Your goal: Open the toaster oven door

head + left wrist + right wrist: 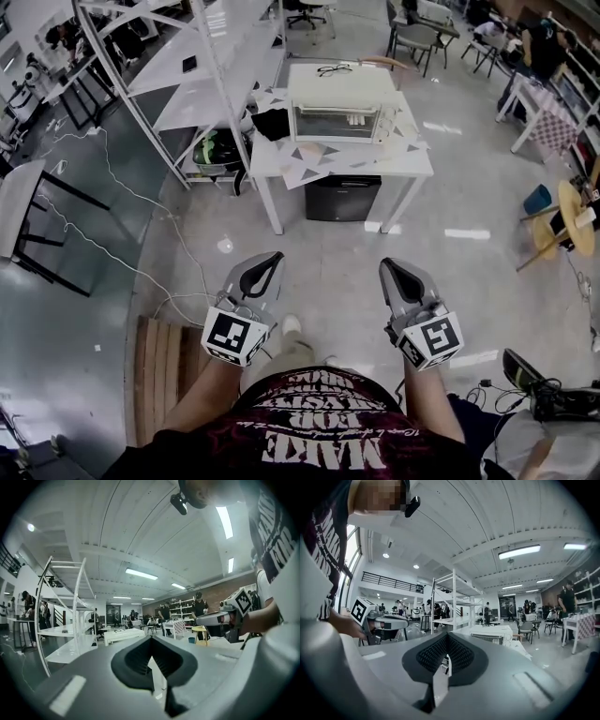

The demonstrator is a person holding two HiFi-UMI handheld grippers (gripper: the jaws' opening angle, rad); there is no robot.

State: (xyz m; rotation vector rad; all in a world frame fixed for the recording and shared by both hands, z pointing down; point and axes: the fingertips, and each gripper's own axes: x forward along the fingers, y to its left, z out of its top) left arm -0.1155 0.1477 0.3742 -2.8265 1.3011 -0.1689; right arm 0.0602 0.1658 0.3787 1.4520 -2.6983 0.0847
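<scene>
The left gripper [267, 268] and the right gripper [396, 271] are held side by side, each with jaws pressed together on nothing. The toaster oven [339, 105], door shut, is seen on the white table [413, 168], well apart from both.

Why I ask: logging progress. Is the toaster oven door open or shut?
Shut: the toaster oven door stands upright and flush in its frame, not hinged down.
</scene>
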